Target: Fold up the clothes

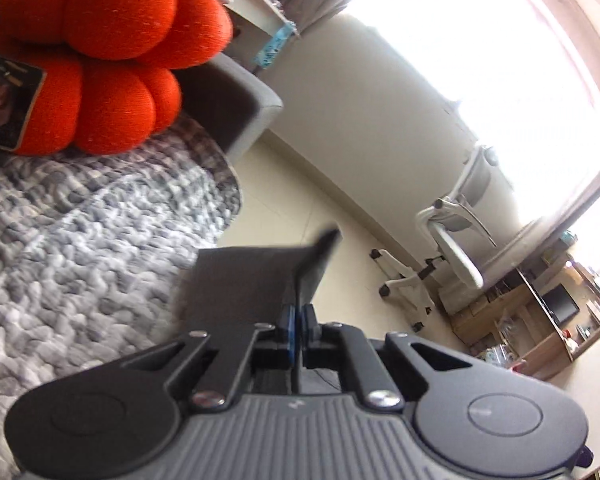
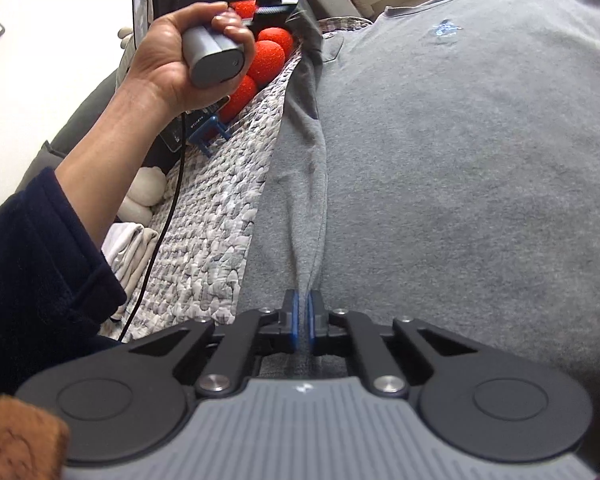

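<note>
A grey T-shirt with a small blue chest logo lies spread on a grey knitted blanket. My right gripper is shut on the shirt's left side edge near the hem, where the cloth bunches into a ridge. My left gripper is shut on the shirt's sleeve, lifted off the blanket. In the right wrist view a hand holds the left gripper up at the shirt's upper left, pulling the sleeve taut.
An orange knot cushion sits on the blanket at the sofa's back, also visible in the right wrist view. A grey sofa arm borders the blanket. A white office chair stands on the floor by a bright window. White folded cloth lies at left.
</note>
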`<action>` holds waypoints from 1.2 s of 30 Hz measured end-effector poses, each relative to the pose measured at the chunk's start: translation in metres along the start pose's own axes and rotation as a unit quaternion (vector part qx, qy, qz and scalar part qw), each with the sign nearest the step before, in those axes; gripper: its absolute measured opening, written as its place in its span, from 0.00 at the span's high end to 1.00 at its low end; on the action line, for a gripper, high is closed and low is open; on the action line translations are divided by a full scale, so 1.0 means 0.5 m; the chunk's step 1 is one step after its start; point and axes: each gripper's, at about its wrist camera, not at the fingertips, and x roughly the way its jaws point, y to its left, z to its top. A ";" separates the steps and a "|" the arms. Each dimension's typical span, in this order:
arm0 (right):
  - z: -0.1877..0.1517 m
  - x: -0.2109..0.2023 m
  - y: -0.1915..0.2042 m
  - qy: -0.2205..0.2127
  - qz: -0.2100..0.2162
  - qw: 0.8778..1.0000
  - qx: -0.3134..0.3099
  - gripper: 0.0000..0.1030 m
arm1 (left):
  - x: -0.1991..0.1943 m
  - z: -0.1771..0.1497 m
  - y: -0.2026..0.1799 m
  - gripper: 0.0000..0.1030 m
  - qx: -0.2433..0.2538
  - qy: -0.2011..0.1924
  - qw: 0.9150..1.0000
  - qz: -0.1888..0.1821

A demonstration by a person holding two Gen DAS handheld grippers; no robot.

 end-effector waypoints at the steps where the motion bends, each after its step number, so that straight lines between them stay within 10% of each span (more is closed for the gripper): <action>1: -0.002 -0.005 -0.003 0.000 0.000 1.000 0.005 0.95 | 0.005 -0.007 -0.015 0.97 0.009 0.001 1.000 -0.009; 11: 0.021 -0.024 -0.022 0.011 -0.005 1.000 0.002 0.82 | -0.002 0.014 0.035 0.97 -0.011 0.022 1.000 -0.015; 15: 0.076 -0.046 -0.028 -0.019 0.035 0.999 0.017 0.48 | -0.043 0.033 0.094 0.97 -0.029 0.022 0.999 -0.002; 22: 0.310 0.030 -0.049 -0.060 -0.008 0.998 0.034 0.48 | -0.071 0.013 0.115 0.94 -0.011 0.070 0.997 0.026; 28: 0.502 0.161 -0.125 0.035 0.033 0.994 0.096 0.47 | -0.064 0.000 0.109 0.90 0.020 0.099 0.994 0.035; 36: 0.597 0.270 -0.128 0.038 -0.060 0.997 0.014 0.47 | -0.033 -0.025 0.090 0.88 0.029 0.139 0.989 0.026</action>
